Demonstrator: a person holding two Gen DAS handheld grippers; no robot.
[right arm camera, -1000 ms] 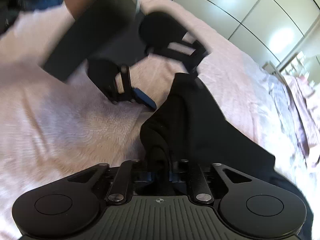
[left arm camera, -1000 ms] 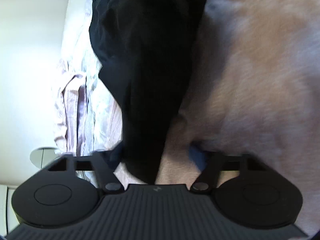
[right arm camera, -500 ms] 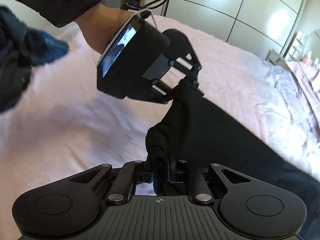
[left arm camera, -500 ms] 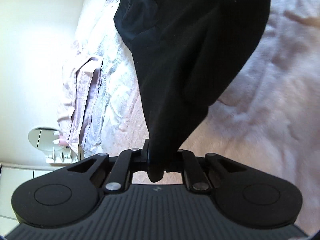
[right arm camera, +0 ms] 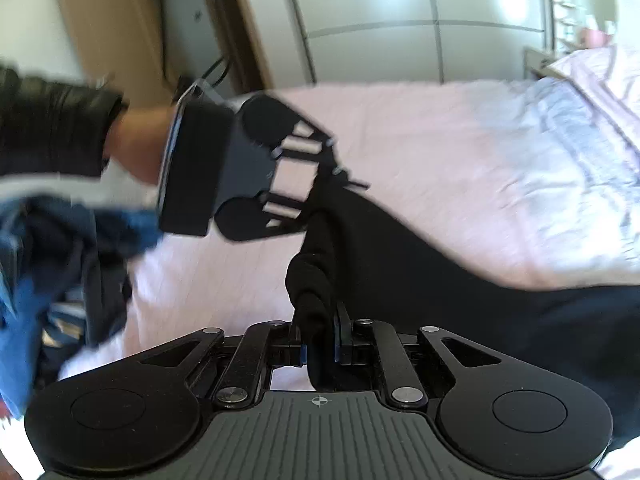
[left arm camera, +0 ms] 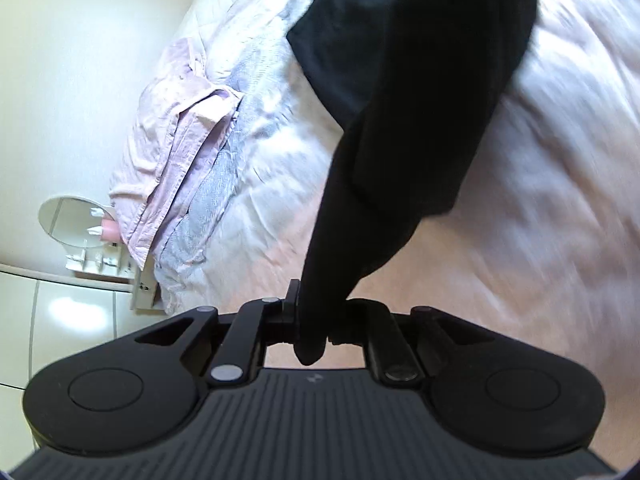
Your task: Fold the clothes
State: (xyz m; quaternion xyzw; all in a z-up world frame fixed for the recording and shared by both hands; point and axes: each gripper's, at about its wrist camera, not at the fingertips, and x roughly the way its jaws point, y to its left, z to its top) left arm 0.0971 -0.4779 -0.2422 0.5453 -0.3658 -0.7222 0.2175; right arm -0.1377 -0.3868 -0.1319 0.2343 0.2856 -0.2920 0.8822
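Both grippers, left (left arm camera: 310, 320) and right (right arm camera: 320, 344), were clamped on the black garment (right arm camera: 400, 280), lifted above the pink bed (right arm camera: 440, 152); blue clothes (right arm camera: 36, 264) lay at nine o'clock.

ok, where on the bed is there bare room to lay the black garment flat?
Free: the pink blanket between the left claw and the rumpled sheets near the wardrobe side. Crowded: the blue clothes pile on the left edge, and the pink shirt on the sheets. Both claws, right included, grip the black garment.
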